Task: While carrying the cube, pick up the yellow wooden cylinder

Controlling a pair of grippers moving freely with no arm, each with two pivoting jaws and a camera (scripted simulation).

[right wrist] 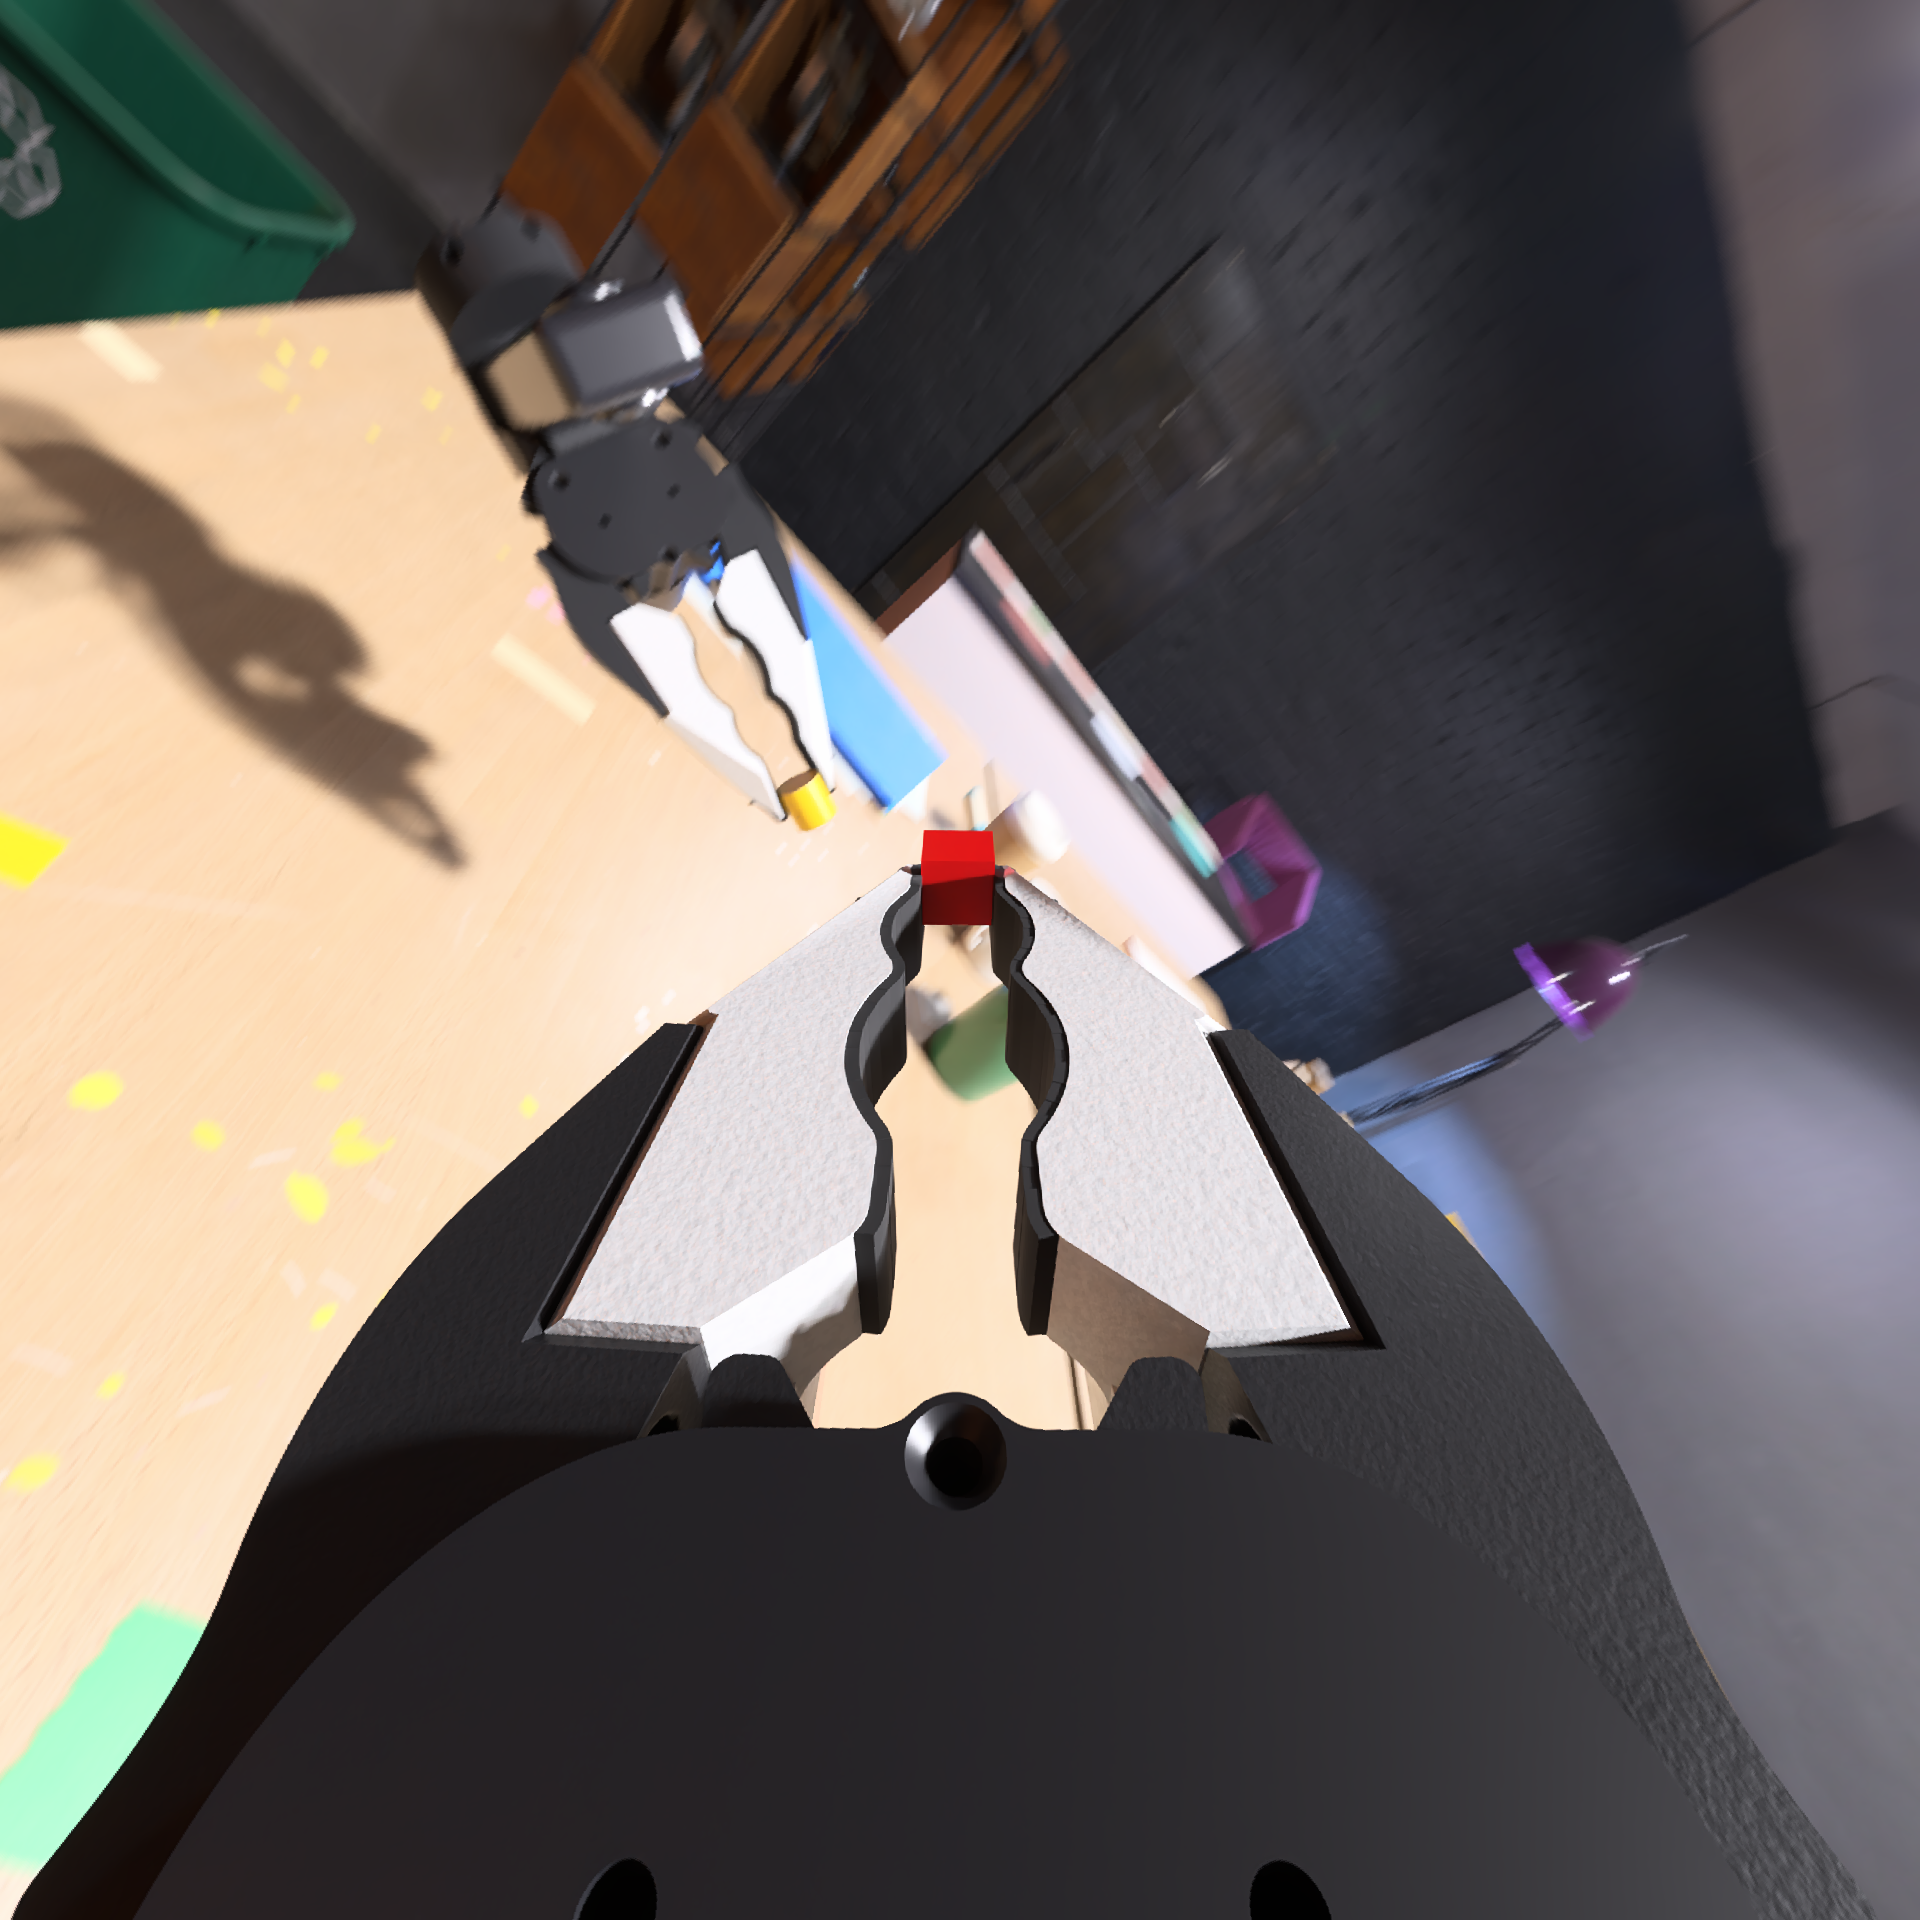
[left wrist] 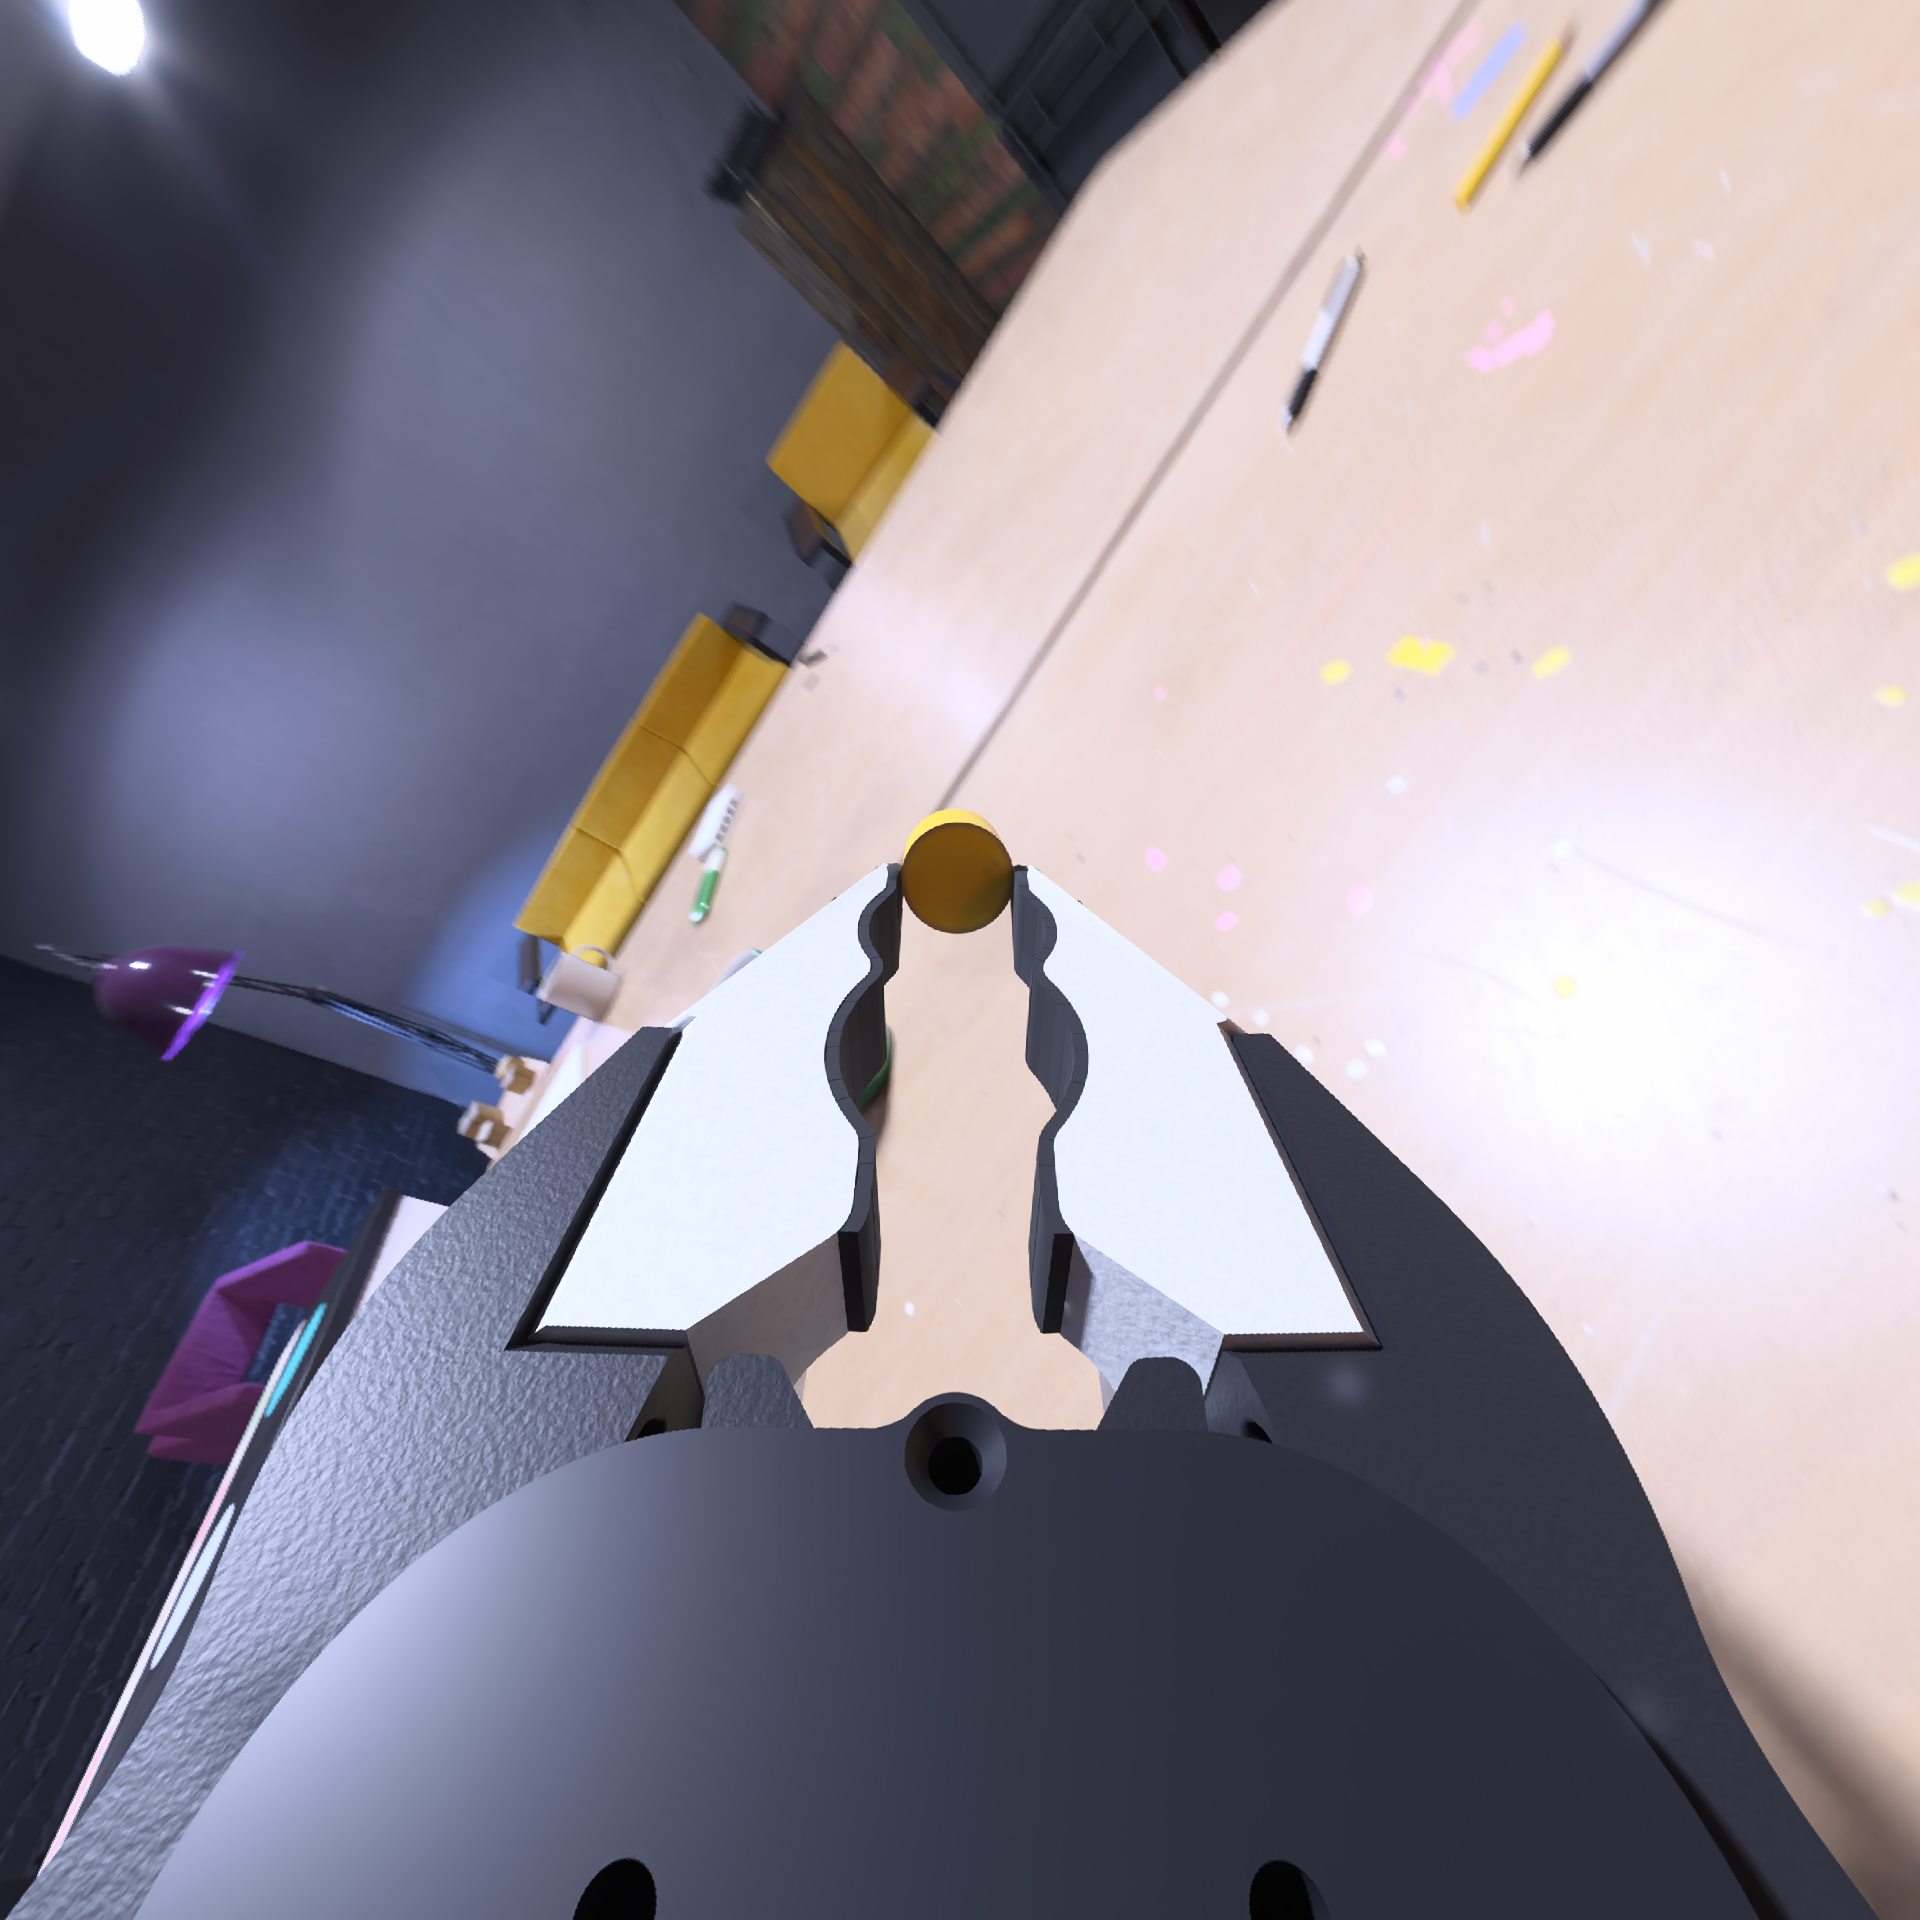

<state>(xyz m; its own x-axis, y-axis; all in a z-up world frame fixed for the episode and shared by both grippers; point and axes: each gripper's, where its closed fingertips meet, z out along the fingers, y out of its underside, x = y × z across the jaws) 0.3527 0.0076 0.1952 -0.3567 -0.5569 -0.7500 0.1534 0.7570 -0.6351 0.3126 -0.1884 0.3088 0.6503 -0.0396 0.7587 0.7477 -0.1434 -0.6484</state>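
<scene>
In the left wrist view my left gripper (left wrist: 956, 883) is shut on the yellow wooden cylinder (left wrist: 956, 878), pinched between its fingertips above the pale wooden table (left wrist: 1351, 935). In the right wrist view my right gripper (right wrist: 957, 883) is shut on a small red cube (right wrist: 957, 876), held at its fingertips above the table (right wrist: 260, 935). The left gripper (right wrist: 795, 795) also shows farther off in that view, with the yellow cylinder (right wrist: 808, 800) at its tips, up off the table.
Markers (left wrist: 1322, 338) and a yellow pencil (left wrist: 1509, 120) lie far across the table. Yellow seats (left wrist: 644, 800) and a white mug (left wrist: 582, 982) stand along its left edge. A green bin (right wrist: 135, 166), a blue sheet (right wrist: 862, 686) and a green cup (right wrist: 971, 1044) show in the right wrist view.
</scene>
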